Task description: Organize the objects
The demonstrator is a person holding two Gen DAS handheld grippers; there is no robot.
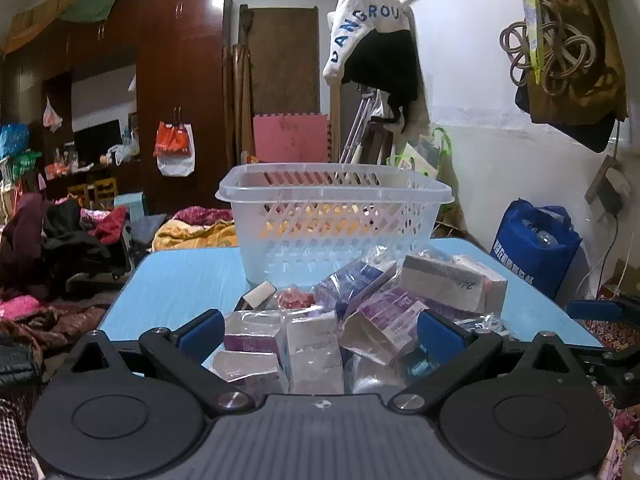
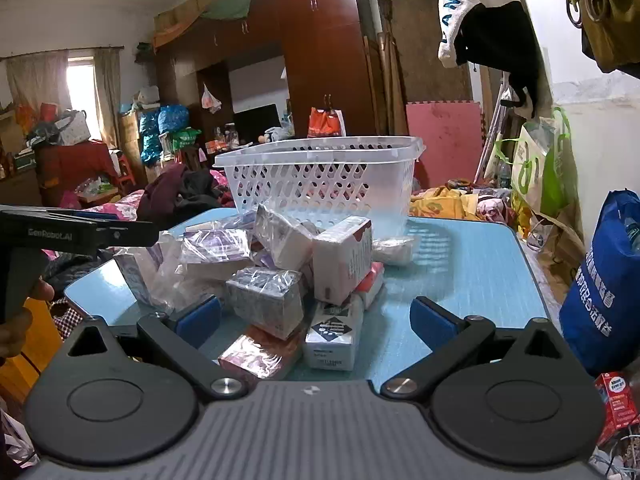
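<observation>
Both tongs, left (image 1: 320,330) and right (image 2: 316,320), gape wide, holding nothing. Boxes (image 2: 280,276) lie heaped on the surface (image 2: 460,272) between and beyond them. Farther off, the basket (image 2: 320,176) looks empty, so all sorting remains.

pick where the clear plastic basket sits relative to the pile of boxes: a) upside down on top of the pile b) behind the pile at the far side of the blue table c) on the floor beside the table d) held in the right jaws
b: the clear basket stands upright on the blue table beyond the pile of boxes, and nothing is seen through its lattice walls.
</observation>
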